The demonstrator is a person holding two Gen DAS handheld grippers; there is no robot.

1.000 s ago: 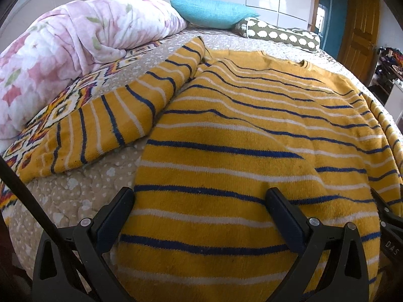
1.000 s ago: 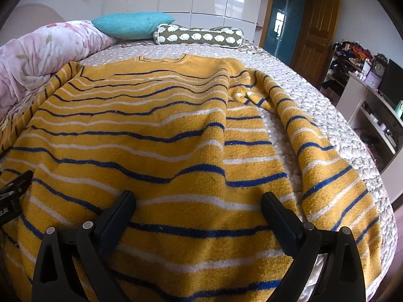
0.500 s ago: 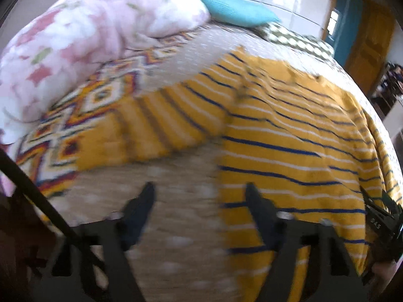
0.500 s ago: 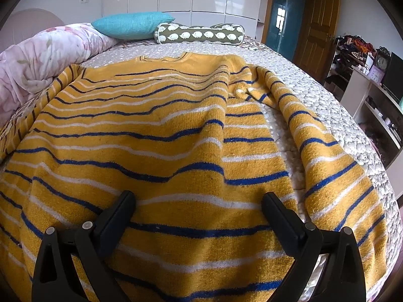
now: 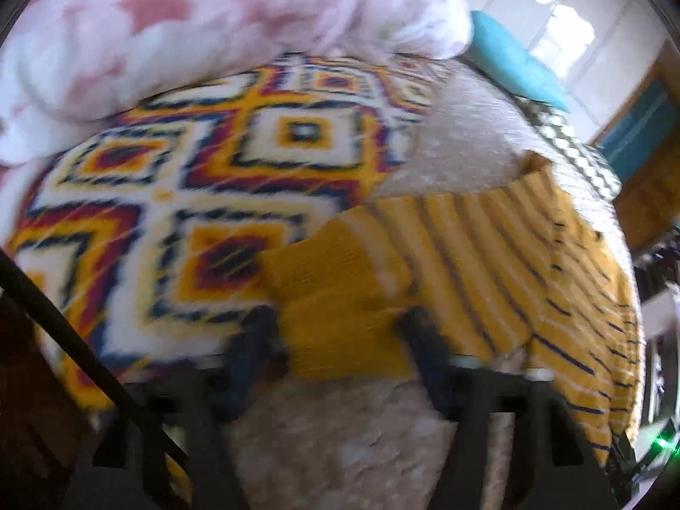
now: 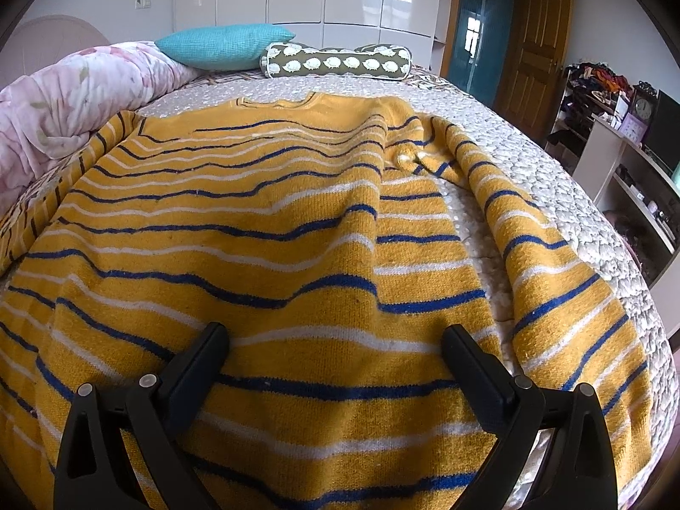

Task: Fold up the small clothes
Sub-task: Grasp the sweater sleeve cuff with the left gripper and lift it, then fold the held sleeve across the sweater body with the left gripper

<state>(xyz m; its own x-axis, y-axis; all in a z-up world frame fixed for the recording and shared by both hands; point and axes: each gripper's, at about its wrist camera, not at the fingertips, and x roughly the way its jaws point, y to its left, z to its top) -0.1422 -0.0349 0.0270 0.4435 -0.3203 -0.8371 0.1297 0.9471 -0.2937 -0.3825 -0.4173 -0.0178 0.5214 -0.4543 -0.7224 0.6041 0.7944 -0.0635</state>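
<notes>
The left gripper (image 5: 340, 331) has its jaws closing around the sweater's cuff (image 5: 335, 293) (picture blurred); the right gripper (image 6: 335, 352) hangs released above the sweater (image 6: 263, 229).

Left gripper (image 5: 340, 331), angled steeply downward, jaws closing with the sweater cuff (image 5: 335, 293) between them; the view is blurred. Right gripper (image 6: 335, 352), angled downward, jaws spread wide and gripping nothing.

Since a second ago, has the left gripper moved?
Yes. The left gripper has swung leftward off the sweater's body to its sleeve cuff, toward the floral duvet; its jaws are closing around the cuff.
</notes>
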